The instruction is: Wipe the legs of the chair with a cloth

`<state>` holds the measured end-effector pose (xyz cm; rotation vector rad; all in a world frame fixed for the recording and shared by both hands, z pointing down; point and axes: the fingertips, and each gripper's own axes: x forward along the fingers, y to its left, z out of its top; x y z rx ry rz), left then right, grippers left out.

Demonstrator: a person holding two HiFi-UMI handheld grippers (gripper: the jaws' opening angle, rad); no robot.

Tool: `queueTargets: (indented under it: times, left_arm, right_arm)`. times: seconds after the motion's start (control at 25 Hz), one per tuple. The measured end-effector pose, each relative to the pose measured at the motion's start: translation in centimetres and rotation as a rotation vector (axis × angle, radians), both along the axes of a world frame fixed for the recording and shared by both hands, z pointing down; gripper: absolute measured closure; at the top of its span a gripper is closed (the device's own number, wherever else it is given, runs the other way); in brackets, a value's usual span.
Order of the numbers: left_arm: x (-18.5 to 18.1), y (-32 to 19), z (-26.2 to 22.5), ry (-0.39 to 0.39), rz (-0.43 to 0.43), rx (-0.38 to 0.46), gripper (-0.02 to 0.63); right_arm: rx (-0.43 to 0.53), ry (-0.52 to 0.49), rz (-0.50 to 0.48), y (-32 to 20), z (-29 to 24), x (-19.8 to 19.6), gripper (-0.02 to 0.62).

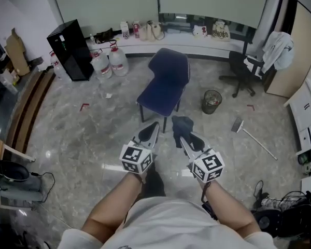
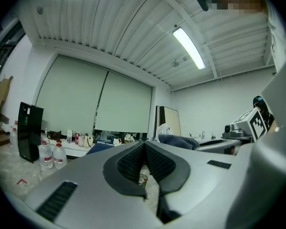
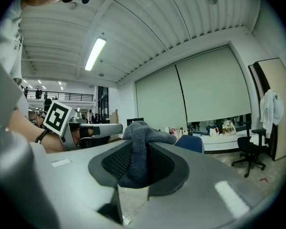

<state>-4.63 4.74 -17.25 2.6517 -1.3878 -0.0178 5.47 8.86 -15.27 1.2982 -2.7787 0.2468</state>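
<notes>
A dark blue chair stands on the marble floor ahead of me, its thin dark legs showing under the seat. My right gripper is shut on a grey-blue cloth, which bunches up between its pads and sticks out above them as a fold. The cloth hangs just in front of the chair's near edge. My left gripper is held beside it, shut with nothing between its jaws. Both grippers are raised well above the floor, short of the chair.
A small bin stands right of the chair, with a broom lying further right. A black office chair with a white coat is at back right. Water bottles and a black cabinet stand at back left. Cables lie at right.
</notes>
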Motion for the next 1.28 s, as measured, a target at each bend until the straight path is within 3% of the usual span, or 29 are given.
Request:
queueTargets:
  times: [0.32,0.48,0.72,0.96,1.12,1.28]
  left_arm:
    - [-1.8,-21.2,4.4,0.004,0.088,-0.011,0.601]
    - [-1.2,-31.5,8.9,-0.026,0.127,-0.037,0.601]
    - [-2.8,-38.4,19.6,-0.029,0.075,-0.131,0.601]
    - [-2.0,-42.0,33.7,-0.018,0.024,-0.107,0.601]
    - [-1.2,-43.9,44.7,0.006,0.020,-0.085,0.601]
    - [-0.6,-46.6,54.1,0.001,0.068,-0.036,0.601]
  right_arm:
    - [-0.092,0.025,0.057,-19.1,5.6,-2.9,0.499]
    - [-0.129,0.052,0.077,-28.1,9.8,-2.0,0.499]
    - [-0.207,0.079,0.042,-33.8,19.7,-2.4,0.499]
    - [-0.207,0.055,0.016,-37.4,33.7,-2.2,0.499]
    - [-0.255,0.054,-0.014,-37.2,47.9,-1.6,0.499]
    - [-0.265,0.113,-0.055,-37.8,62.5,-1.4,0.499]
